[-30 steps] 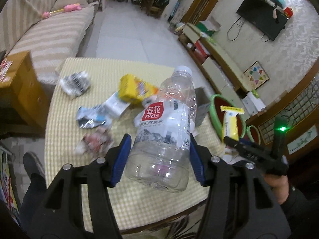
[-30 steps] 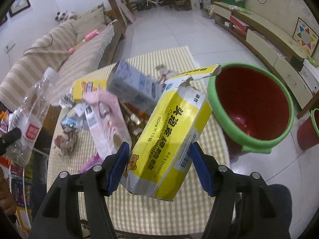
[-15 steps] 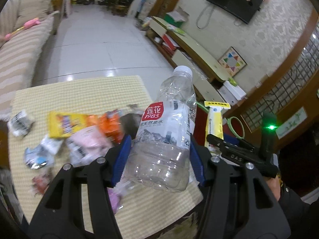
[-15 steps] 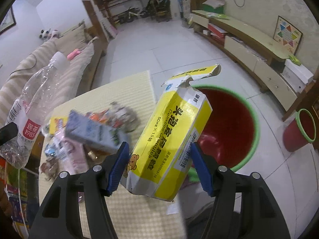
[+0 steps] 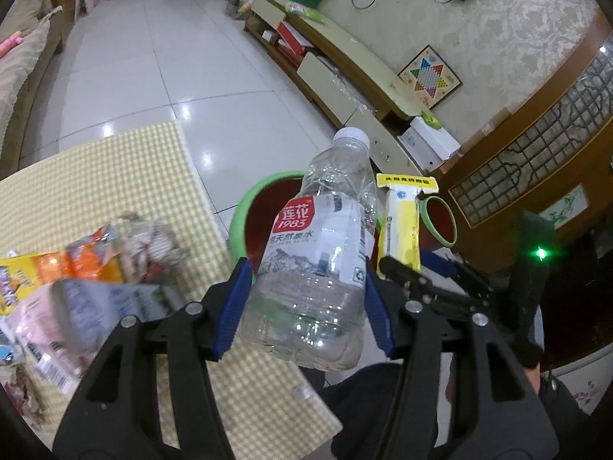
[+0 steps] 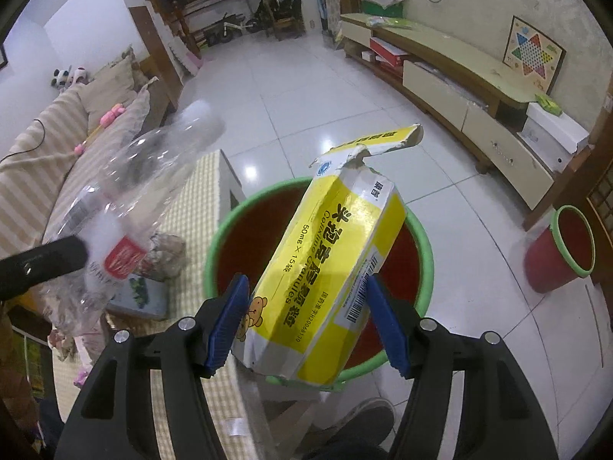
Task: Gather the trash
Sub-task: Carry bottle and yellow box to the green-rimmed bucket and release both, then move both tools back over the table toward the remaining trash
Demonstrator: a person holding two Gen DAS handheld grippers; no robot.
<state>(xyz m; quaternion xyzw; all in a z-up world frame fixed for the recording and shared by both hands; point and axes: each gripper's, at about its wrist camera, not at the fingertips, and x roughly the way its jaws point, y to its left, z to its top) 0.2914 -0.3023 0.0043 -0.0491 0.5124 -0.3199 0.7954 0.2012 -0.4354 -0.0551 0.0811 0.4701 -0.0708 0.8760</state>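
1. Left wrist view: left gripper (image 5: 306, 301) clamps clear bottle (image 5: 320, 264) above the table edge, long axis upright, cap away.
2. Right gripper (image 6: 308, 320) grasps yellow box (image 6: 329, 280) over green bin (image 6: 421, 241), torn end up.

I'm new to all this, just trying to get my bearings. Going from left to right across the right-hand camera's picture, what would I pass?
Sofa → clear bottle → yellow box over the big bin → small bin.
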